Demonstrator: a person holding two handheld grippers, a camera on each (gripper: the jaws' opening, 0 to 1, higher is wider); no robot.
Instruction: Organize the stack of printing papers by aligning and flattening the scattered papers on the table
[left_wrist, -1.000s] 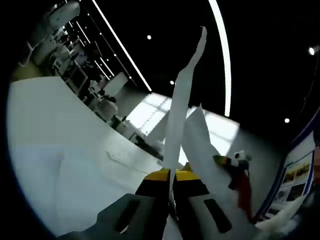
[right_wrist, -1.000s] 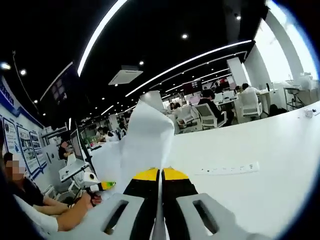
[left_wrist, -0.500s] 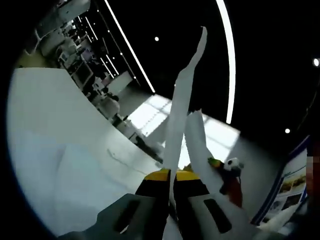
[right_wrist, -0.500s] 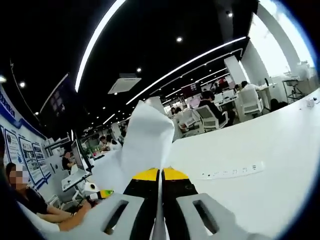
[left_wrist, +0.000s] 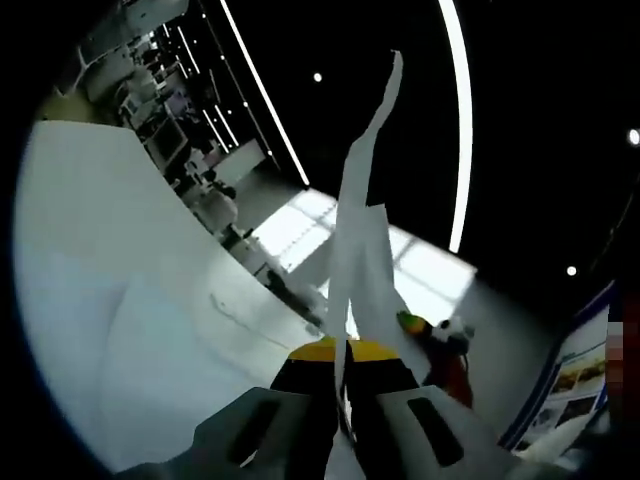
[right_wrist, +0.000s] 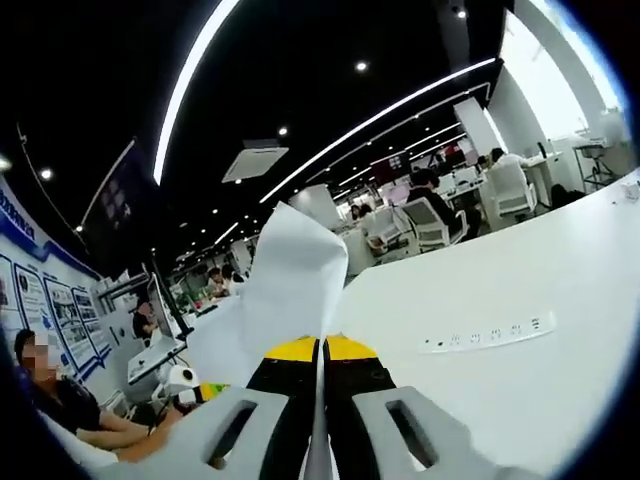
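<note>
Left hand-held gripper (left_wrist: 341, 350) clamped on papers (left_wrist: 355, 235); right hand-held gripper (right_wrist: 321, 347) clamped on papers (right_wrist: 285, 275) too, sheets lifted above white desk (right_wrist: 520, 290). Papers light, floppy (bend above jaws), slippery between sheets. Better grip low at edges, both sides.

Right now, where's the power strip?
In the right gripper view the power strip lies flat on the white table, right of the right gripper and the papers it clamps.
</note>
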